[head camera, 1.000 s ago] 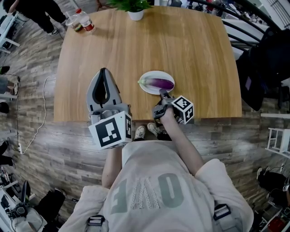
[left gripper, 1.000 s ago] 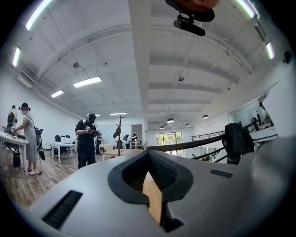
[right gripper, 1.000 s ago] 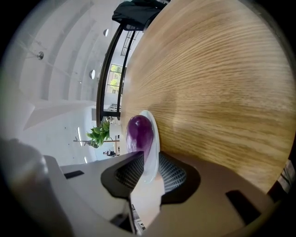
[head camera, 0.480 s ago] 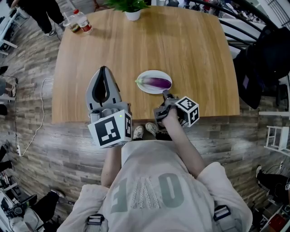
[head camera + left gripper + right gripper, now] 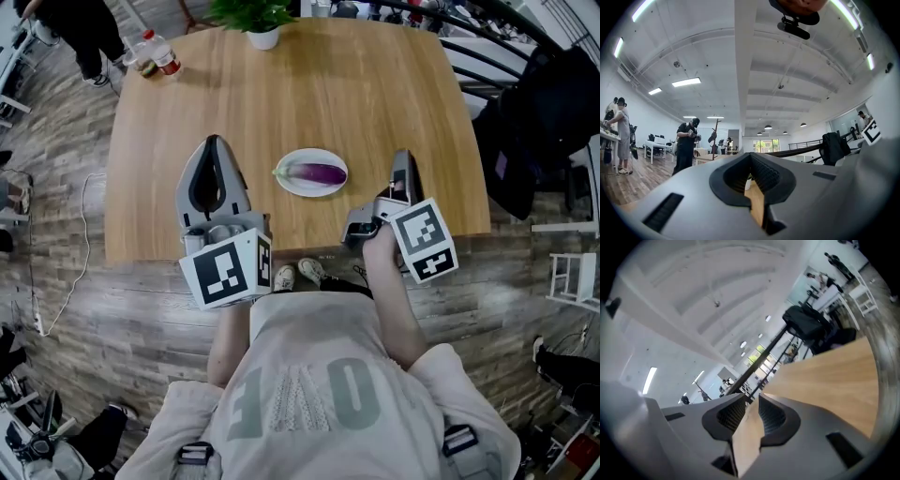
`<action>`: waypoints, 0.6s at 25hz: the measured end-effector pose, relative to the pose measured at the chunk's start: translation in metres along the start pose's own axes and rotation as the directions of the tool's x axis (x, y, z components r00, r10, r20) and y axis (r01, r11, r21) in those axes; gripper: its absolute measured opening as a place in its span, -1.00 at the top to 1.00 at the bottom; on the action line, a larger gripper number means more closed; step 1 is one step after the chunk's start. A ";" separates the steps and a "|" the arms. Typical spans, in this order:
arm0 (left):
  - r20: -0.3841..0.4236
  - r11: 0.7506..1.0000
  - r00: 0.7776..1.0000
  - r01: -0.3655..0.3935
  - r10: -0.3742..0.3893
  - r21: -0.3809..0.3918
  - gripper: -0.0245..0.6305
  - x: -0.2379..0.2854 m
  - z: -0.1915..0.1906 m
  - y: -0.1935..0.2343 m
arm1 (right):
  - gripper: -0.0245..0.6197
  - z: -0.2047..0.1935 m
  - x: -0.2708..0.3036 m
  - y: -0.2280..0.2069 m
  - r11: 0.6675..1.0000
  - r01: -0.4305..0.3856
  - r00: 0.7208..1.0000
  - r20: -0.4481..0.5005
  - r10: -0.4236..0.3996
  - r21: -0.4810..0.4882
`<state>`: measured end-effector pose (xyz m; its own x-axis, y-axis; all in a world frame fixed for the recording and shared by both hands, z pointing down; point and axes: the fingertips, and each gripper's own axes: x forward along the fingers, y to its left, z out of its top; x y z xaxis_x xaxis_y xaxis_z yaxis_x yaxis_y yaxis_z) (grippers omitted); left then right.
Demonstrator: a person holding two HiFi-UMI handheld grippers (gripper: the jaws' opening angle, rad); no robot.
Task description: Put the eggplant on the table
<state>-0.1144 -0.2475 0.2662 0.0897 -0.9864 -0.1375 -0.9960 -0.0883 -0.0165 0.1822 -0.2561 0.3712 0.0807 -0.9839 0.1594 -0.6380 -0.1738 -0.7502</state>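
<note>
At the desk's far left corner stand a couple of bottles (image 5: 155,52), well away from the work. The left gripper (image 5: 214,142) hovers over the near left part of the desk (image 5: 394,84), pointing at the far edge. Its jaws meet at the tips with nothing between them; only wood shows through the hollow behind them. A potted plant (image 5: 258,23) sits at the middle of the far edge.

The eggplant (image 5: 317,172) has not reached the desk surface yet. It lies on a small white plate (image 5: 314,192) toward the near edge, between the two grippers. Its long axis runs parallel to that edge, green stem end toward the left gripper and purple body toward the right one.

The right gripper (image 5: 403,155) is near the desk's near right corner, also aimed at the far edge. Its jaws are drawn together with only a sliver of wood showing between them, and they hold nothing.

The eggplant lies sideways from both grippers, to the right of the left one and to the left of the right one, neither clearly nearer. Whichever takes it will probably have to open, shift inward and close across the narrow girth.
</note>
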 end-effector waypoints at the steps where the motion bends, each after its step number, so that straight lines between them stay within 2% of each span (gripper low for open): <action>1: 0.004 1.000 1.000 0.002 -0.002 0.000 0.90 0.000 0.002 0.000 | 0.62 0.012 -0.005 0.012 0.997 -0.026 0.999 0.046 0.029 -0.075; 4: 0.014 1.000 1.000 0.007 -0.008 0.001 0.90 -0.001 0.006 0.000 | 0.62 0.032 -0.020 0.051 0.949 -0.097 0.980 0.140 0.144 -0.302; 8: 0.022 1.000 1.000 0.011 -0.011 0.003 0.90 -0.003 0.010 0.002 | 0.62 0.031 -0.040 0.097 0.835 -0.166 0.943 0.165 0.291 -0.524; 10: 0.026 1.000 1.000 0.017 -0.017 0.002 0.90 -0.003 0.012 0.001 | 0.64 0.025 -0.048 0.113 0.779 -0.190 0.926 0.153 0.344 -0.597; 12: 0.031 1.000 0.999 0.026 -0.026 0.004 0.90 -0.003 0.014 -0.001 | 0.79 0.016 -0.053 0.124 0.729 -0.212 0.919 0.121 0.375 -0.650; 15: 0.037 0.999 0.998 0.042 -0.042 0.009 0.90 -0.004 0.016 -0.007 | 0.86 0.001 -0.055 0.134 0.673 -0.265 0.911 0.050 0.409 -0.690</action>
<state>-0.1076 -0.2408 0.2515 0.1318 -0.9761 -0.1729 -0.9912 -0.1284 -0.0313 0.0930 -0.2250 0.2614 -0.1493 -0.9695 -0.1942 -0.9796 0.1717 -0.1042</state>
